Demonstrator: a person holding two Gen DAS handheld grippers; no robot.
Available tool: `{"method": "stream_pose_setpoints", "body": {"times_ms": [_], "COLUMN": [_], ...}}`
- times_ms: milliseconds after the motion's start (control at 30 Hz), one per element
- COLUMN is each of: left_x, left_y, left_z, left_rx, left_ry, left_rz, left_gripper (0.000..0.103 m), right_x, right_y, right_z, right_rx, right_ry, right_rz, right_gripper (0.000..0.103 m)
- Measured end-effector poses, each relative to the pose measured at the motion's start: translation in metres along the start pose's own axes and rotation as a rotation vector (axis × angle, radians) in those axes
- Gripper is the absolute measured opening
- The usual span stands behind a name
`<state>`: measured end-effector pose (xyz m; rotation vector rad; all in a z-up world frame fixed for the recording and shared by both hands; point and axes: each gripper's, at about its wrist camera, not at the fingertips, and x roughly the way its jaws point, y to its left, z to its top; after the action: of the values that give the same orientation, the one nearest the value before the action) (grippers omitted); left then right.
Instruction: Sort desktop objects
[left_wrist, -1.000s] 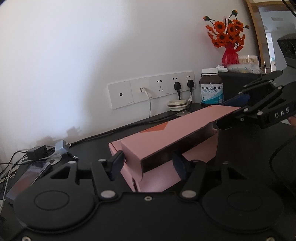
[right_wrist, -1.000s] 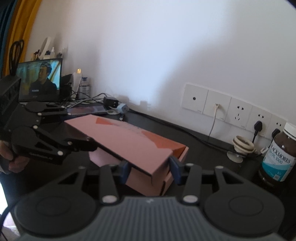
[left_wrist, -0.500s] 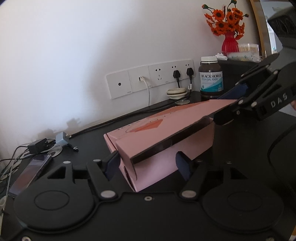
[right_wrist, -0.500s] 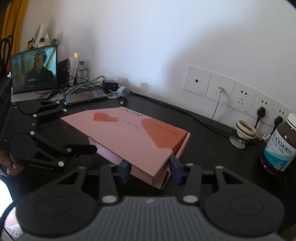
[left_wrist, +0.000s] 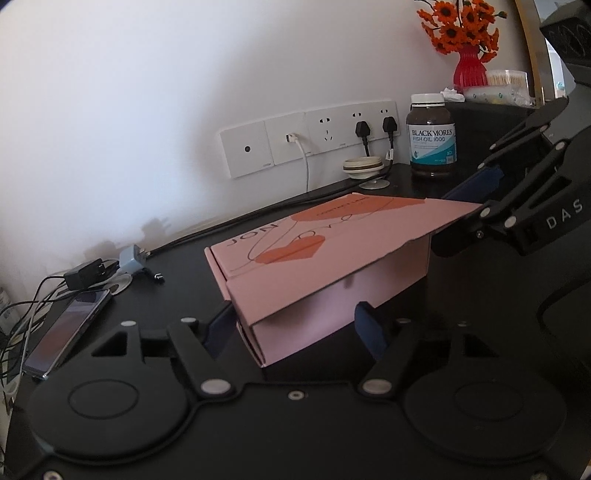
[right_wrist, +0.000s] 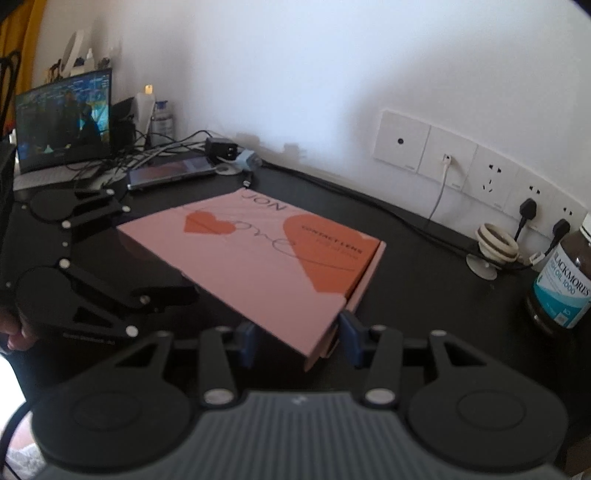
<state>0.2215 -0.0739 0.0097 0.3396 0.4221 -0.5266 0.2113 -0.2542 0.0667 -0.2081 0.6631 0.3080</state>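
A pink box (left_wrist: 325, 254) with orange hearts on its hinged lid lies on the black desk; it also shows in the right wrist view (right_wrist: 258, 254). The lid is nearly down, its front flap outside the box front. My left gripper (left_wrist: 295, 325) is open, its fingers either side of the box's near corner. My right gripper (right_wrist: 299, 336) is open around the lid's corner; it also shows in the left wrist view (left_wrist: 476, 206), with one finger above the lid edge and one below.
A fish oil bottle (left_wrist: 431, 138) stands at the back by the wall sockets (left_wrist: 310, 136), next to a small round stand (left_wrist: 364, 168). A phone (left_wrist: 66, 328), chargers (left_wrist: 88, 273) and cables lie at the left. A lit screen (right_wrist: 62, 118) stands beyond them.
The lid has swung down from half open to almost shut over the box. My right gripper came down with the lid's corner. My left gripper stayed around the near corner.
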Motion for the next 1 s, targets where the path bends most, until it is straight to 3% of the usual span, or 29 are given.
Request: {"method": "stream_pose_setpoints", "body": {"times_ms": [133,300,567,800,1000], "left_x": [0.001,0.002,-0.006,-0.031,-0.051], "left_y": [-0.002,-0.009,0.005,0.036,0.051], "left_z": [0.000,-0.002,-0.005,-0.010,0.018], "left_rx": [0.001,0.024,0.023,-0.089,-0.163], "left_ry": [0.006,0.006,0.028,0.027,-0.027], "left_rz": [0.004,0.008,-0.022,0.025,-0.001], "left_gripper": [0.072,0.081,0.083,0.083,0.083], "right_x": [0.002,0.011,0.019,0.019,0.007], "right_y": [0.000,0.000,-0.013,-0.028,-0.040], "right_z": [-0.004,-0.008,-0.021,-0.035,-0.051], "right_rx": [0.016,0.037,0.099,0.157,0.175], "right_ry": [0.001,0.017,-0.010,-0.026,-0.064], "right_rz": [0.004,0.003,0.036,0.070,0.112], "right_gripper": [0.045,0.045,0.044,0.044,0.044]}}
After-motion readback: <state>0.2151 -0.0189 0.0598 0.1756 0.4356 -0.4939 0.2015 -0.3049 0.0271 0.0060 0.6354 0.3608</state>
